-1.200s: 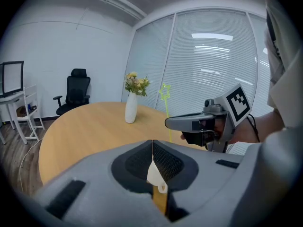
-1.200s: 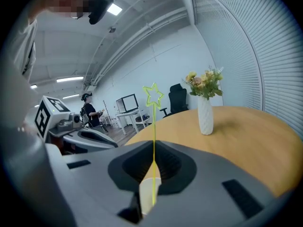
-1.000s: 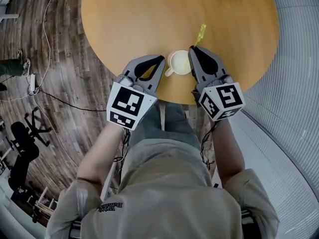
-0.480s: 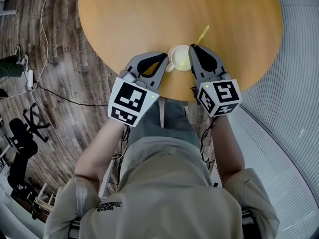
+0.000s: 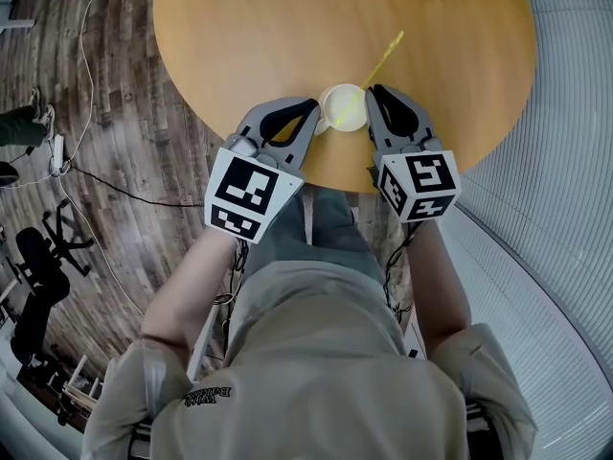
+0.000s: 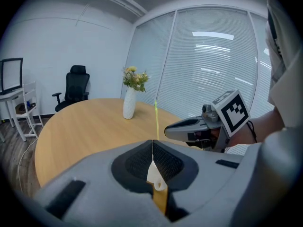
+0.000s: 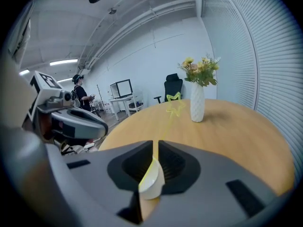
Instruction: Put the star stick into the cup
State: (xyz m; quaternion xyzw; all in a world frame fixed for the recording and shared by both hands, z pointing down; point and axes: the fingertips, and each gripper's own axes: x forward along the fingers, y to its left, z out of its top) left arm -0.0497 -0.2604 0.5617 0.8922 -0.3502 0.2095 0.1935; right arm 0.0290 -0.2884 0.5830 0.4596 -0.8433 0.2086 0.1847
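Down at the near edge of the round wooden table, both grippers met at the white cup. The left gripper came at it from the left, and its own view showed its jaws drawn almost together, with only a thin slit at the tips and the cup's handle pinched between them lower down. The right gripper sat just beside the cup's right side. Its jaws were closed to a narrow gap around the yellow star stick, which passed between them just above the cup's rim. The stick's lower end lay inside the cup, its line visible against the inner wall. From there it leaned up and away over the table, the star outline at its top held clear of the wood. In the head view the stick slanted toward the upper right of the cup. Farther across the table, well apart from the cup, stood a white vase of flowers.
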